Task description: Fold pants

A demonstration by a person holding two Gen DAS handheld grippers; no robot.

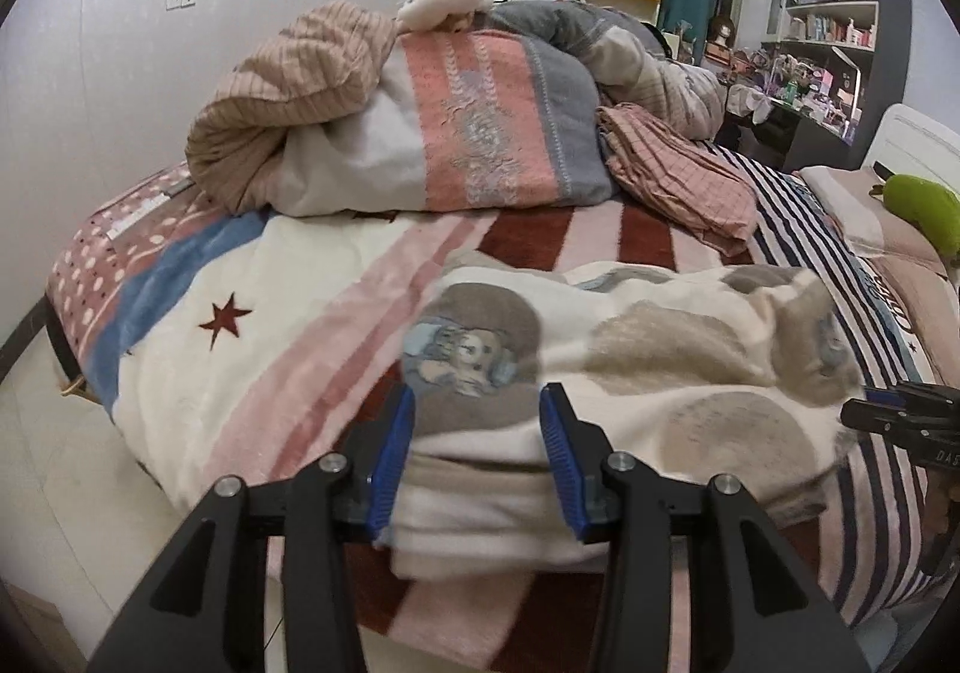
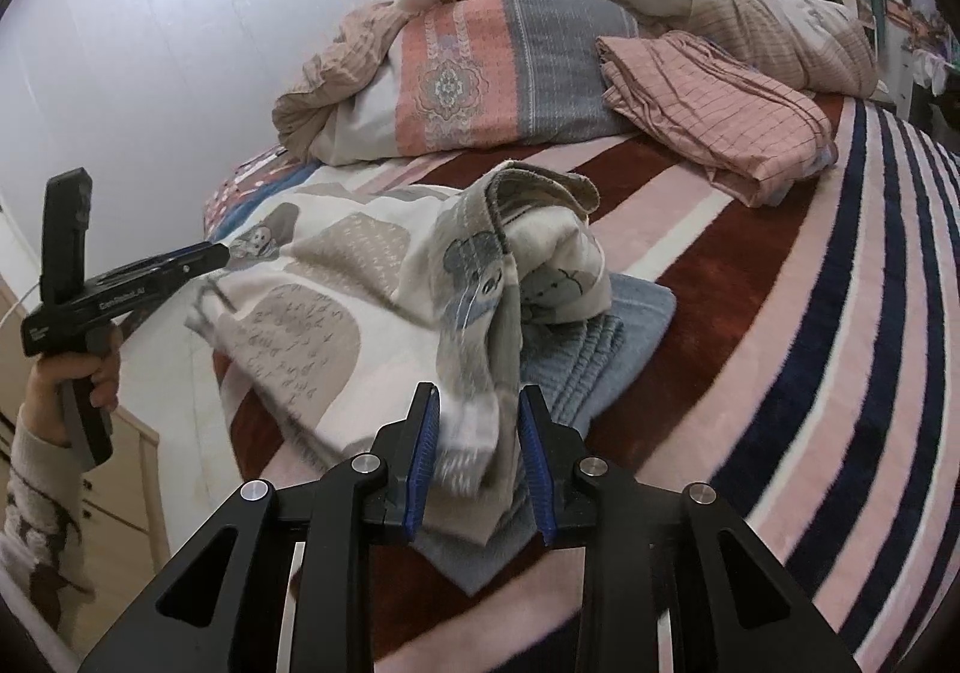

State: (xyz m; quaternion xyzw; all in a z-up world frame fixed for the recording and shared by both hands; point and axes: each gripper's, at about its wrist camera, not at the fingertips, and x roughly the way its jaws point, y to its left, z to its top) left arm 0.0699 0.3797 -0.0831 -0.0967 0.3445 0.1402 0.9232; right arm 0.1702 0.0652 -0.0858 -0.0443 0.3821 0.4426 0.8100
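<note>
The pants point(image 1: 630, 367) are cream fleece with grey-brown circles and cartoon prints, lying folded over on the striped bed blanket. My left gripper point(image 1: 480, 409) is open, its blue pads either side of the pants' near edge, not pinching. In the right wrist view the pants point(image 2: 336, 301) lie bunched, one end draped over a blue folded cloth point(image 2: 600, 355). My right gripper point(image 2: 477, 415) is open with the hanging pants fabric between its pads. The left gripper point(image 2: 204, 256) shows at the far left, held by a hand, its tip at the pants' edge.
A heap of quilts and pillows point(image 1: 420, 114) fills the far half of the bed. A folded pink checked cloth point(image 2: 720, 114) lies to the right. A green plush point(image 1: 921, 211) is at the headboard. The bed edge and floor point(image 1: 48, 469) are at left.
</note>
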